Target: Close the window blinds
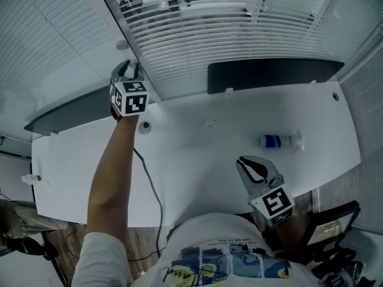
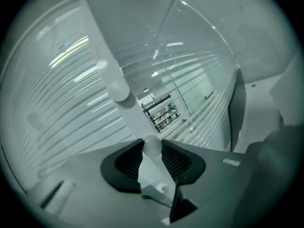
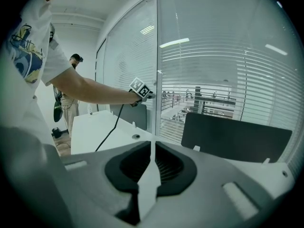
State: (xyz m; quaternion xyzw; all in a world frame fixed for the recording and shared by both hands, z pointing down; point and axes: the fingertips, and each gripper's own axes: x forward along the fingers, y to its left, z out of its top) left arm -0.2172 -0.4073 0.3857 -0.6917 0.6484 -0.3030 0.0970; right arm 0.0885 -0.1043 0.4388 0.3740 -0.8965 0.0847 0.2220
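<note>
The blinds (image 1: 197,34) are showing smooth, faintly glossy white slats; the desk (image 1: 197,154) is looking matt white — the jaws' black pads (image 2: 127,162) are appearing ribbed, the wand (image 2: 152,146) smooth pale plastic.

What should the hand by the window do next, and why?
Probably roll the left gripper to twist the white wand that its jaws clamp. The blind slats are tilted open, with the outside showing between them, so they need turning to shut.
</note>
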